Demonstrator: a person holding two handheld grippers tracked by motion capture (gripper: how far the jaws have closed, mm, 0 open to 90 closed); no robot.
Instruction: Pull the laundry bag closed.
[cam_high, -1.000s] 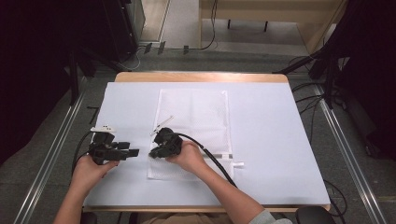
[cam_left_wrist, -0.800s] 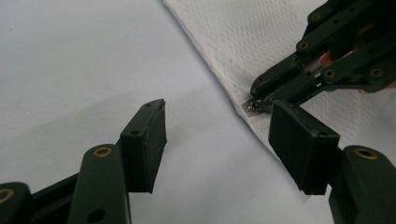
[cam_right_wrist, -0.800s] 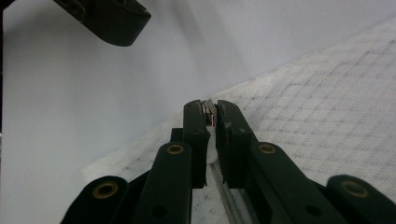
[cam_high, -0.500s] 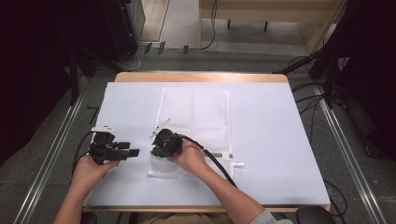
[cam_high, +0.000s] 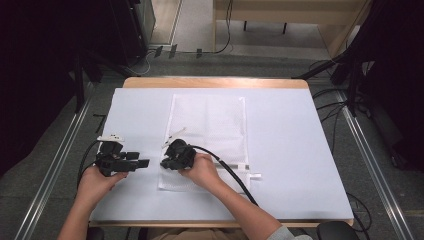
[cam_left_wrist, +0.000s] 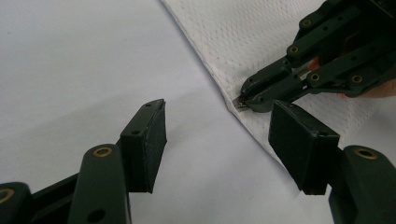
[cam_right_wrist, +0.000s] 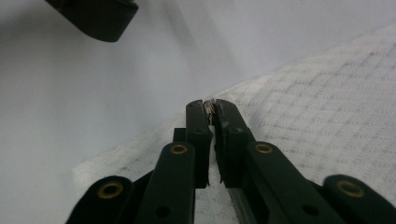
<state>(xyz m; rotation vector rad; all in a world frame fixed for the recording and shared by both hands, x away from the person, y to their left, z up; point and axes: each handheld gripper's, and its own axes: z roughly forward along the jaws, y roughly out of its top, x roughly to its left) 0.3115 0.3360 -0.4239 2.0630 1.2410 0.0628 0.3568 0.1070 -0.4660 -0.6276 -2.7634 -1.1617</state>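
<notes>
Looking down, the right gripper (cam_high: 167, 162) pinches the left edge of a white mesh bag (cam_high: 212, 127) on the table (cam_high: 300, 150); the left gripper (cam_high: 142, 163) waits just beside it. Left gripper view: its jaws spread, nothing between them. Right gripper view: jaws pressed together on the bag's edge.
</notes>
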